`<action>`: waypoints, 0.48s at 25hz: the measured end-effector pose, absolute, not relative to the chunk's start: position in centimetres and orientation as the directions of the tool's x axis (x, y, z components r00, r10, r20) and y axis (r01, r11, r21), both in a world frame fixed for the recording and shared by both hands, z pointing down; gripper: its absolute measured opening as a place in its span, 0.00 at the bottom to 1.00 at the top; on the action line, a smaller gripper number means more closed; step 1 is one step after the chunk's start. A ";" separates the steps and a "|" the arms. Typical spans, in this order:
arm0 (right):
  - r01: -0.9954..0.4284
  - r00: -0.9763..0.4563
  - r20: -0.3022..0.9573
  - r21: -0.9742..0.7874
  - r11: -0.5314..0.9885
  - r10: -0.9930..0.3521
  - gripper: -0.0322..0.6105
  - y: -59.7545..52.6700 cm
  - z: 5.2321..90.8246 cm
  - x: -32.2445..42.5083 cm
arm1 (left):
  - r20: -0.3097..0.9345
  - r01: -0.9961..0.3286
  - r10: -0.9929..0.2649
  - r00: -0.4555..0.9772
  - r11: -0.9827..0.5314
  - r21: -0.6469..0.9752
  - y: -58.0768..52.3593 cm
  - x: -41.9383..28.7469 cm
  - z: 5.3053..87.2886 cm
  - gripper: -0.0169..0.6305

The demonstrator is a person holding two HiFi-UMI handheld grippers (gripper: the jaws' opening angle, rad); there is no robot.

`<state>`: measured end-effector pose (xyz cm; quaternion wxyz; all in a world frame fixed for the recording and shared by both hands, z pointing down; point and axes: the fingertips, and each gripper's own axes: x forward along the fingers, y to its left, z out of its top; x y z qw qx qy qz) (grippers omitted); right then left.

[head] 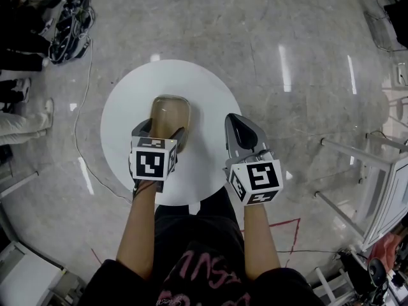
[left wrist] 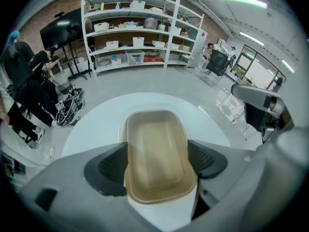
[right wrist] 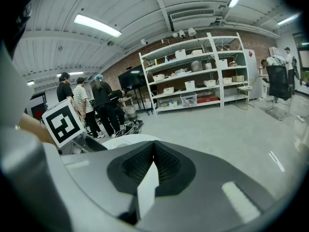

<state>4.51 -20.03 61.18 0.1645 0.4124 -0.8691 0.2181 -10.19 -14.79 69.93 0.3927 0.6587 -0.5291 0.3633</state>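
A translucent brownish rectangular container [head: 171, 110] lies on a round white table [head: 124, 110]. My left gripper [head: 160, 134] is shut on the container's near end, one dark pad against each long side. In the left gripper view the container [left wrist: 155, 149] runs away from me between the pads [left wrist: 112, 170], and it looks empty. My right gripper [head: 242, 127] hovers over the table's right edge, apart from the container. Its jaws are shut with nothing between them. In the right gripper view the right gripper [right wrist: 153, 159] points level across the room.
Several people stand at the left [head: 16, 56] beside a heap of cables [head: 70, 27]. White storage shelves [left wrist: 140, 33] line the far wall. A white metal frame [head: 373, 164] stands to the right. Red tape [head: 290, 225] marks the grey floor near my feet.
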 end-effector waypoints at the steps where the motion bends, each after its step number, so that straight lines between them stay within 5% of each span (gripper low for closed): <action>1: -0.787 -0.608 0.464 -0.243 0.568 -0.644 0.06 -20.0 61.1 4.5 | 0.892 -0.982 -0.417 0.176 -0.132 0.132 -14.7 -10.2 69.8 0.62; 12: -0.771 -0.628 0.436 -0.240 0.590 -0.644 0.06 -19.5 59.7 3.6 | 0.825 -0.981 -0.532 0.190 -0.131 0.141 -14.6 -10.3 66.4 0.62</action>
